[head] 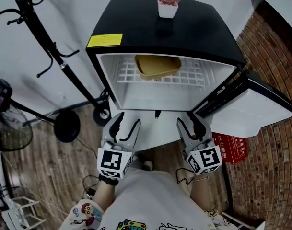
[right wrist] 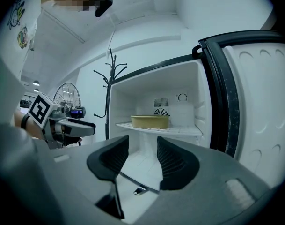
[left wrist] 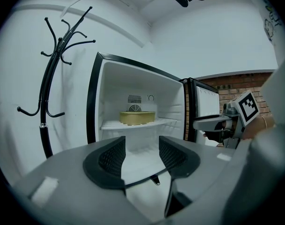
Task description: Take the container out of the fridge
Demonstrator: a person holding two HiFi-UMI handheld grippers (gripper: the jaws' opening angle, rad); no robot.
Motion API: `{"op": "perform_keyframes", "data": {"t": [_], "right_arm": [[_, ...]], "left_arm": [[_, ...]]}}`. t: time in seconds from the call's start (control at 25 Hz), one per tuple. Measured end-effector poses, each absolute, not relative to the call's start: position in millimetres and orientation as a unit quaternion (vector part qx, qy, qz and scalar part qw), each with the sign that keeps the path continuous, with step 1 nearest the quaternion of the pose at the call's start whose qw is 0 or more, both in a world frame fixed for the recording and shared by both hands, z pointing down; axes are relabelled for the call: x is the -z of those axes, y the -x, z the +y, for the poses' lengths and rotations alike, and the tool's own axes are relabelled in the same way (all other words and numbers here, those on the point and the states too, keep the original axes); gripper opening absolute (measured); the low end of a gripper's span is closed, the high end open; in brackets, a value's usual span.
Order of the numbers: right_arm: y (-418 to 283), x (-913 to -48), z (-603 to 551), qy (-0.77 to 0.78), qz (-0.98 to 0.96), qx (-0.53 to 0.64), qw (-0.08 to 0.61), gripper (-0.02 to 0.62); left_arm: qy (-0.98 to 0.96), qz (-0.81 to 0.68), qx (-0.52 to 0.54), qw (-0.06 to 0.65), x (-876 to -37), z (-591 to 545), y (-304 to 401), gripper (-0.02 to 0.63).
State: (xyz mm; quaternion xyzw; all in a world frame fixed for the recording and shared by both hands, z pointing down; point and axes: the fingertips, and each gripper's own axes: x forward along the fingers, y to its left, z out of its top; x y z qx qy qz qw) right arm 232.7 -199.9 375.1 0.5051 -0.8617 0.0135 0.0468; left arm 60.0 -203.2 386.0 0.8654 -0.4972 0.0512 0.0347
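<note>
Fridge [head: 198,32], black top, upper centre of the head view. Its door [head: 253,111] stands open at the right of the frame.

Container [head: 157,66]: shallow, tan-yellow. It sits on the white wire shelf [head: 196,73] inside the fridge, left of the shelf's middle.

Left hand-held gripper [head: 125,126] and right hand-held gripper [head: 190,125]: lower centre of the head view, side by side in front of the open compartment, both well apart from the container. In each gripper's own view the jaws are spread with nothing between them. The container shows above the gap, on its shelf.

Small potted plant [head: 168,5] on the fridge top. Black coat stand [head: 59,56] at the upper left.
</note>
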Motion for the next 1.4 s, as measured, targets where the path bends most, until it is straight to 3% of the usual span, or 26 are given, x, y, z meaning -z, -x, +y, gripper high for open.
{"op": "perform_keyframes", "data": {"t": [0.8, 1.4], "right_arm": [[-200.2, -365.2, -218.9, -0.482, -0.871, 0.027, 0.089, 0.207], [-162.5, -345.9, -249.8, -0.440, -0.876, 0.124, 0.154, 0.236]], "left_arm": [[-0.873, -0.484, -0.050, 0.036, -385.6, -219.5, -42.0, 0.225], [-0.879, -0.473, -0.050, 0.034, -386.0, -227.0, -38.3, 0.225]]}}
